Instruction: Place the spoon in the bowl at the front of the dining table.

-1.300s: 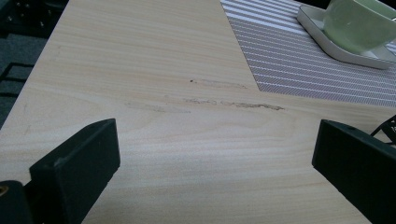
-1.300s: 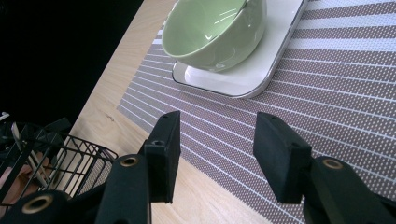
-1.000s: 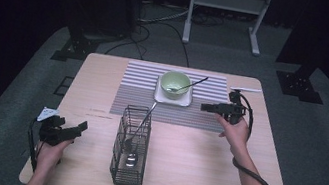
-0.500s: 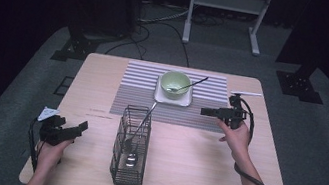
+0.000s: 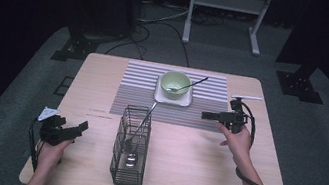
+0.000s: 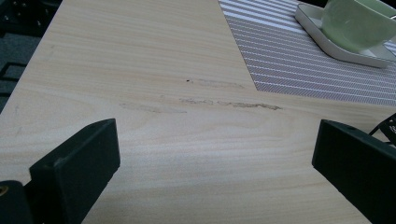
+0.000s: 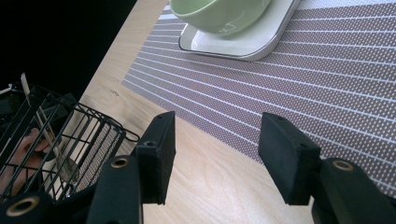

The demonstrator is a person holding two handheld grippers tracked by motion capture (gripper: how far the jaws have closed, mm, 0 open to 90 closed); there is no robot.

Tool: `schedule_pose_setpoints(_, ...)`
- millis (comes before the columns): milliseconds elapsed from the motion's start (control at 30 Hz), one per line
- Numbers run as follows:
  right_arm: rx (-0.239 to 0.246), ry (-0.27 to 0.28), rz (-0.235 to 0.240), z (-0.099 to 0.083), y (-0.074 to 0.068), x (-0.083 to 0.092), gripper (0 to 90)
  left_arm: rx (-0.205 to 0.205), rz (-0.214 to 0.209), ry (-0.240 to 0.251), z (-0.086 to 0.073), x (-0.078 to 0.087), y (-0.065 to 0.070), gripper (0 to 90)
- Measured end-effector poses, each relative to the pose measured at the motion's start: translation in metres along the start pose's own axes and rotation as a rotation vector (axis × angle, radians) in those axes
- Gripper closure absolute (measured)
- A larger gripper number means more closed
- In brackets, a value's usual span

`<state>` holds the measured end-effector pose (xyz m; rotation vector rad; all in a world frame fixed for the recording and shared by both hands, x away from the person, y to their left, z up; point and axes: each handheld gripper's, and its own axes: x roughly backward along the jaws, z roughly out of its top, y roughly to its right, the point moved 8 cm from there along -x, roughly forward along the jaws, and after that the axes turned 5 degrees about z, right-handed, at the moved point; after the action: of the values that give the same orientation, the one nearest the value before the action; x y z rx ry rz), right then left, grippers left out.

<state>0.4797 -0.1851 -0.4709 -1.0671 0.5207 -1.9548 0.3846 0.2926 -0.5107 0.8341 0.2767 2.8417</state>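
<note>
A pale green bowl (image 5: 176, 82) sits on a white square plate (image 5: 171, 99) on a striped placemat (image 5: 199, 116), with a spoon (image 5: 194, 83) leaning in it. A black wire basket (image 5: 128, 167) stands at the table's middle front and holds a spoon (image 5: 133, 157). My right gripper (image 5: 204, 114) hovers open and empty over the placemat's right edge, pointing left. In the right gripper view the gripper (image 7: 217, 149) faces the bowl (image 7: 219, 14) and the basket (image 7: 60, 135). My left gripper (image 5: 82, 126) rests open and empty at the front left; its own view shows the gripper (image 6: 215, 163) over bare wood.
The wooden table (image 5: 104, 77) has bare room at its left and front right. A white strip (image 5: 248, 97) lies near the right edge behind my right gripper. Dark stands (image 5: 300, 85) and a metal frame (image 5: 225, 4) sit on the floor beyond the table.
My right gripper has drifted slightly toward the near edge, still pointing left. The left gripper, bowl and basket stay where they were.
</note>
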Motion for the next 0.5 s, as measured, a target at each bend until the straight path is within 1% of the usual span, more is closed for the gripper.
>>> schedule_pose_setpoints(200, 0.006, -0.004, 0.001, -0.005, 0.0, 0.001, 45.2, -0.001, 0.001, -0.001, 0.0, 0.0, 0.0, 0.0)
schedule_pose_setpoints(500, 0.005, -0.01, 0.015, -0.012, -0.003, 0.0, 44.6, 0.002, -0.002, -0.002, 0.0, 0.0, 0.0, 0.0)
